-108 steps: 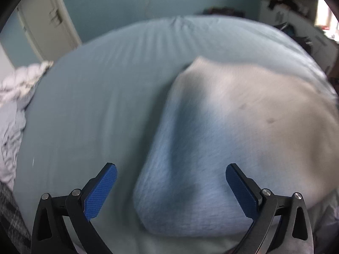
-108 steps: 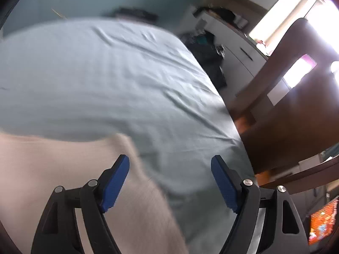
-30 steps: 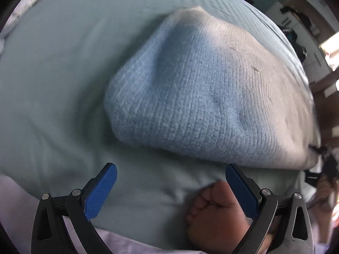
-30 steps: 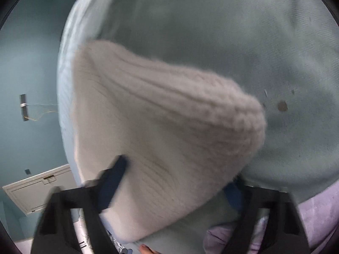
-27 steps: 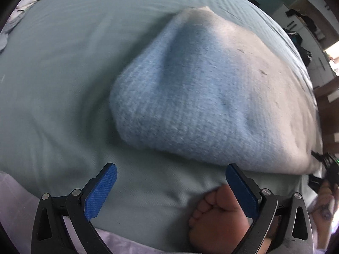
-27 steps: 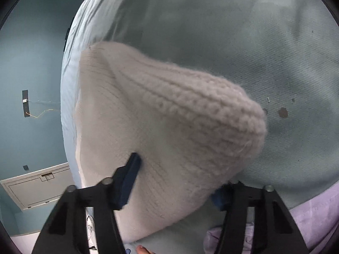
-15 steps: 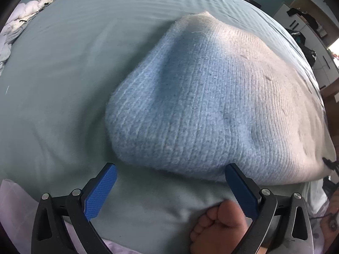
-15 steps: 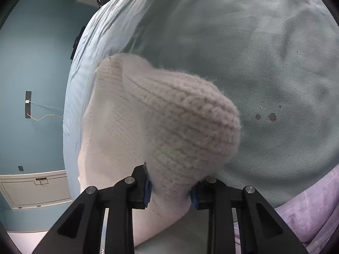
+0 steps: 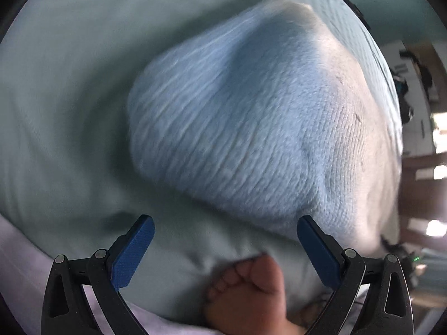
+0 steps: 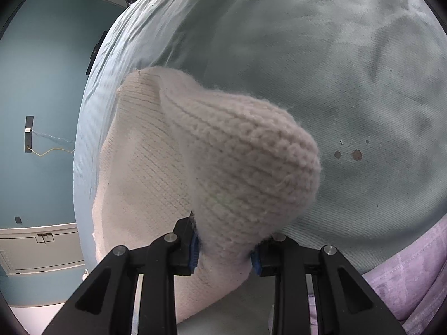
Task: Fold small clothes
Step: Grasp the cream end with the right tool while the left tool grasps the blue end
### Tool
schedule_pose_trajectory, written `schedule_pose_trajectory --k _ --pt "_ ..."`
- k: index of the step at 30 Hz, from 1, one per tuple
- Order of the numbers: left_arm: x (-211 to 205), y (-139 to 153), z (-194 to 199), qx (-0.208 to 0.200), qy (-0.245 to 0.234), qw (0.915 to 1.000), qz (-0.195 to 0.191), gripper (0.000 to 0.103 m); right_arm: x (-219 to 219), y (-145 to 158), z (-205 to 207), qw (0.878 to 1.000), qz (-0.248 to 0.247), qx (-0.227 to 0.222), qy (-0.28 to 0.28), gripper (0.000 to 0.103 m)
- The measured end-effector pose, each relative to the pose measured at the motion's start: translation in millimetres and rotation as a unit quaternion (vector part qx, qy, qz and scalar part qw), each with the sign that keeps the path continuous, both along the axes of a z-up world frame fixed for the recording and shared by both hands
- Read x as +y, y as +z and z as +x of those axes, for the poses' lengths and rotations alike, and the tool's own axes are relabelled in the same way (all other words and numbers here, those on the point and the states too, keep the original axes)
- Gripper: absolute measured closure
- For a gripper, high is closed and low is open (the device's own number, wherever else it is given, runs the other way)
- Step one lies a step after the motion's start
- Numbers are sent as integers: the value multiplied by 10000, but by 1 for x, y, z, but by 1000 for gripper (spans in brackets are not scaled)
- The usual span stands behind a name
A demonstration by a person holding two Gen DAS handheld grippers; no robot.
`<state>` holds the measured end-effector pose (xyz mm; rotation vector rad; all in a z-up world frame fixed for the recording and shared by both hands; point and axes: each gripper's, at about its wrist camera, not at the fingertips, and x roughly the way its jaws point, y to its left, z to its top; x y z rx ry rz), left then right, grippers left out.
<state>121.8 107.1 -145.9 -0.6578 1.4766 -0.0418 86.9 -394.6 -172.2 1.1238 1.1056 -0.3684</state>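
A cream knit garment (image 9: 251, 128) lies on the pale blue-green bed sheet (image 9: 69, 111). In the left wrist view my left gripper (image 9: 223, 248) is open and empty, its blue pads just short of the garment's near edge. In the right wrist view my right gripper (image 10: 225, 247) is shut on a thick folded edge of the knit garment (image 10: 237, 173), which bulges up between the jaws. The rest of the garment (image 10: 139, 167) lies flat to the left.
A bare foot (image 9: 248, 287) shows below the bed edge between the left fingers. A lilac sheet (image 10: 405, 273) lies at the bed's near edge. Small brown stains (image 10: 356, 155) mark the sheet. Dark furniture (image 9: 419, 184) stands to the right.
My right gripper closed on the garment's edge and now pinches it. My left gripper moved closer to the garment's near edge and stayed open.
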Motion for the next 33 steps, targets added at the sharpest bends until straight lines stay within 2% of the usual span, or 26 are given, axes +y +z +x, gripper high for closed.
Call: schedule_pose_trajectory --k 3,5,8,13,14,15,16,17,20,22,24,26,29,33 --pt "11 -4 2 -82 514 9975 -468 1 0 -1 0 10000 -11 23 1 79" --pt "17 -4 7 -94 774 9958 -473 1 0 -1 -1 10000 -9 25 -2 79" --pt "16 -7 19 -104 923 9939 -589 1 0 -1 -1 10000 -15 36 -8 79" --pt "6 -26 35 -207 1131 9814 -1539 3 -1 -1 -3 10000 -24 43 -12 78" --pt "5 -30 39 -173 1184 9800 -1593 13 -1 -2 -3 10000 -37 47 -6 78" --pt "7 -33 41 -86 1259 9810 -1476 21 -1 -2 -3 10000 -59 53 8 78" --pt "6 -33 42 -26 1281 9821 -1377 39 -1 -2 -2 10000 -67 54 16 78" --pt "7 -35 42 9 1320 9822 -1337 45 -1 -2 -3 10000 -47 44 12 78" --pt "13 -32 38 -68 1488 9769 -1533 65 -4 -4 -7 10000 54 -21 -18 79" --pt "13 -27 35 -199 1522 9740 -1666 72 -6 -2 -11 9999 102 -108 -28 80" --pt "10 -12 29 -417 1395 9757 -1636 75 -7 4 -15 9995 142 -287 -16 81" --pt "10 6 28 -614 1249 9774 -1591 77 -8 15 -22 9981 262 -562 -22 82" --pt "15 30 21 -911 1091 9752 -1697 78 -9 39 -33 9933 428 -1068 45 83" --pt "25 48 2 -893 1169 9700 -1937 78 -7 66 -55 9894 594 -1314 150 83"
